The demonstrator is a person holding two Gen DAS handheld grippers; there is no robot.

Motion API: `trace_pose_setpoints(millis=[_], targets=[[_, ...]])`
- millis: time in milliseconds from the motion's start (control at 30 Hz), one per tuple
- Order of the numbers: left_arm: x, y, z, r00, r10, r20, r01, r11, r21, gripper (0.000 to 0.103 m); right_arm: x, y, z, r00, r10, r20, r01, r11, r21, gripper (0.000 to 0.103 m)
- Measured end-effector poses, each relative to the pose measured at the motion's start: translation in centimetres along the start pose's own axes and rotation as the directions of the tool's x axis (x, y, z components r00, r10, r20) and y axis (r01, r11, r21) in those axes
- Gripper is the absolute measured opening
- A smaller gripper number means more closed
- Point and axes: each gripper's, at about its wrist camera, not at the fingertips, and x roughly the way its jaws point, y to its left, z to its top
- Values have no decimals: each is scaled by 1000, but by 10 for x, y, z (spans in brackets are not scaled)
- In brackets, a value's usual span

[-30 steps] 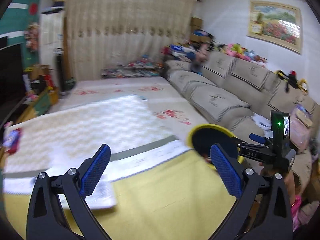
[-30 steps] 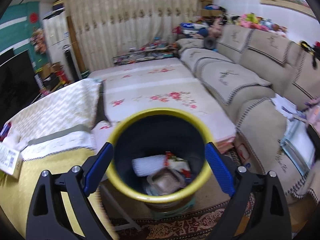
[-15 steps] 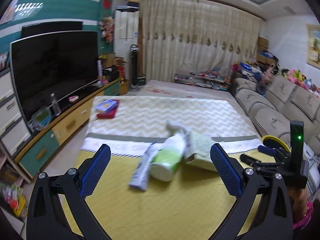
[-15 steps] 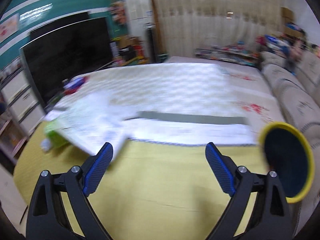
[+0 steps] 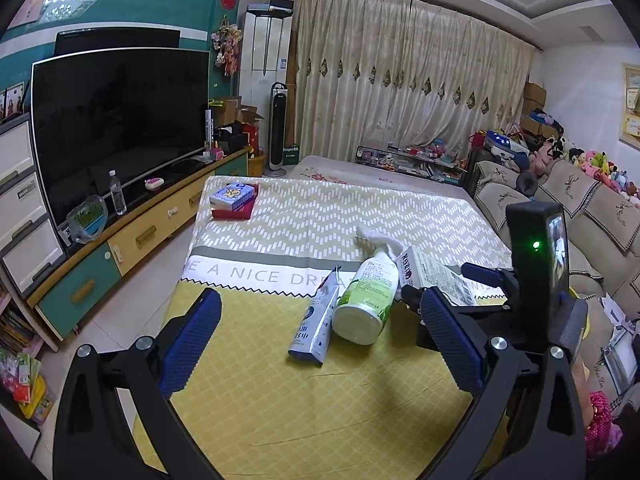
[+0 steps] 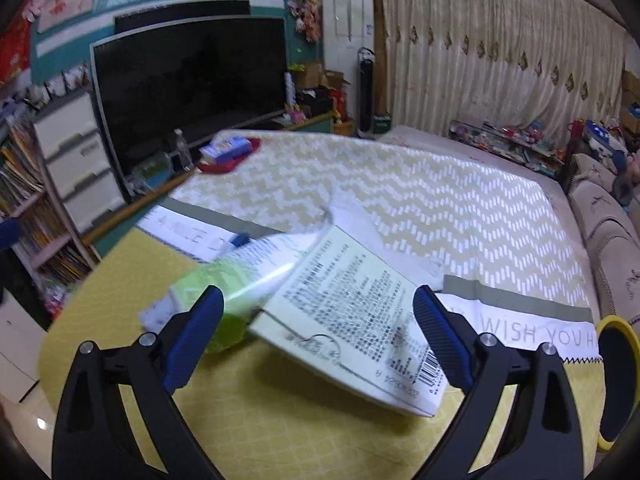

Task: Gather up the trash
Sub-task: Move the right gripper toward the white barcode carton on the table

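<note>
Right gripper (image 6: 316, 330): empty, fingers wide apart, just short of the printed box (image 6: 352, 312).
Left gripper (image 5: 320, 340): empty, fingers apart.
Trash left: box, green spray bottle (image 5: 370, 294) and pouch (image 5: 316, 322), side by side on the bed (image 5: 280, 400).
Progress: apparently three pieces uncollected.
Bin (image 6: 618, 376): yellow-rimmed, near right; clear only in the right view.

In the right wrist view the spray bottle (image 6: 240, 280) is motion-blurred; its label cannot be read, and the flat box (image 6: 352, 312) covers its right side. The yellow-rimmed bin (image 6: 618, 380) is cut by the right frame edge. In the left wrist view the right gripper (image 5: 440, 304) hides the box's near end, and the pouch (image 5: 316, 324) print is too small to read.
</note>
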Motion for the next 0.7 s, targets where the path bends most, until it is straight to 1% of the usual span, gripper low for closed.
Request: trace_pose_setpoints(millis=[100,233,333,367,433,467,533,633,700], targets=[[3,-1,0,1000,-7,-9,7,1000,-6,98,11,-12,-8,999,-24,-49,25,1000,12,91],[11,-4,1,999,-27,-20,26,1000,-12,98,3,-39,-25,996,-48,-74,49,999,20,92],[15,-10,1,999,-36,-26,36,999,1,98,-8,-69,-42,993,-71,-98,75,996,39,92],[17,-12,1,999,-39,-28,39,999,6,98,-12,-82,-48,988,-103,-112,109,993,49,92],[20,-15,0,999,-44,-30,44,999,9,98,-18,-101,-56,984,-127,-123,136,988,70,93],[21,-17,0,998,-46,-31,46,999,9,98,-23,-113,-59,987,-109,-118,121,988,101,93],[25,-20,1,998,-53,-37,53,999,6,98,-28,-126,-61,993,-59,-103,74,987,143,93],[28,-24,2,996,-72,-46,72,997,-4,98,-26,-130,-57,995,18,-94,-1,985,173,93],[26,-26,2,997,-71,-42,71,997,0,98,-20,-127,-53,994,49,-98,-32,985,167,93]])
